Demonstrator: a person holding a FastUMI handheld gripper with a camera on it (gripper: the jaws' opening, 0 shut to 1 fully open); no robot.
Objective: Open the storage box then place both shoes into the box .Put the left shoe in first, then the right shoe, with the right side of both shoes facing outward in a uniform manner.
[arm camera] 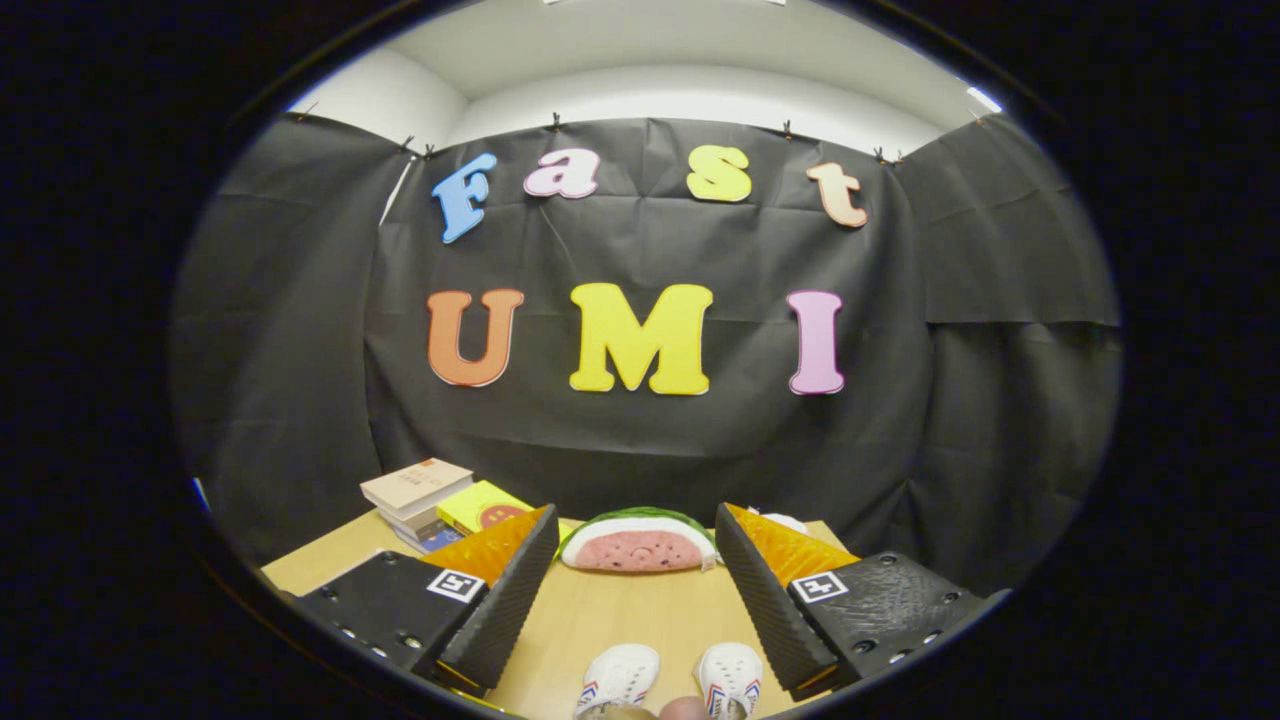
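Gripper view: claw (pixel 637 575) wide apart, holding nothing, touching nothing. Two white shoes (pixel 670 680) side by side on desk (pixel 620 610), between the fingers and below them, toes pointing ahead, long axes running forward. One watermelon plush (pixel 638 542) beyond the fingers; book stack (pixel 425 500) ahead-left.

Table (pixel 600 620): shoes (pixel 620 675), books (pixel 415 490), watermelon (pixel 640 545)

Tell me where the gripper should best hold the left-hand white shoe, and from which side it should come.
The gripper is open, holding nothing, with both white shoes between its fingers. The left-hand shoe points its toe away, toward the watermelon toy. Probably best: come down from above and behind, fingers pressing the two long sides at mid-shoe, where it looks narrow. The heel is hidden.
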